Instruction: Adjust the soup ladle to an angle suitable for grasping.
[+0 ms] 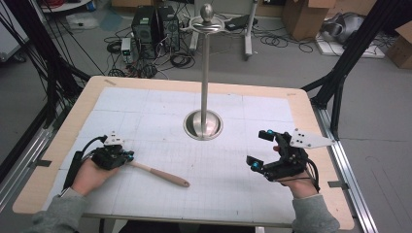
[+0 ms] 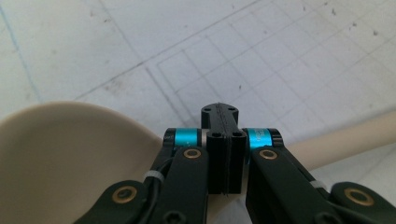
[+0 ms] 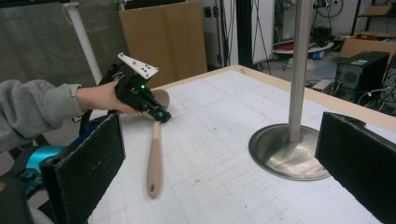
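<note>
On the mat, your left gripper [image 1: 127,157] pinches the spoon [image 1: 160,174] tight at its neck; lift it level while your right gripper [image 1: 260,148] gapes empty.

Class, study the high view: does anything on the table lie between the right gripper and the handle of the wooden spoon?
Nothing visible does. Only bare table lies between the open right gripper and the wooden spoon; the metal stand sits farther back.
</note>
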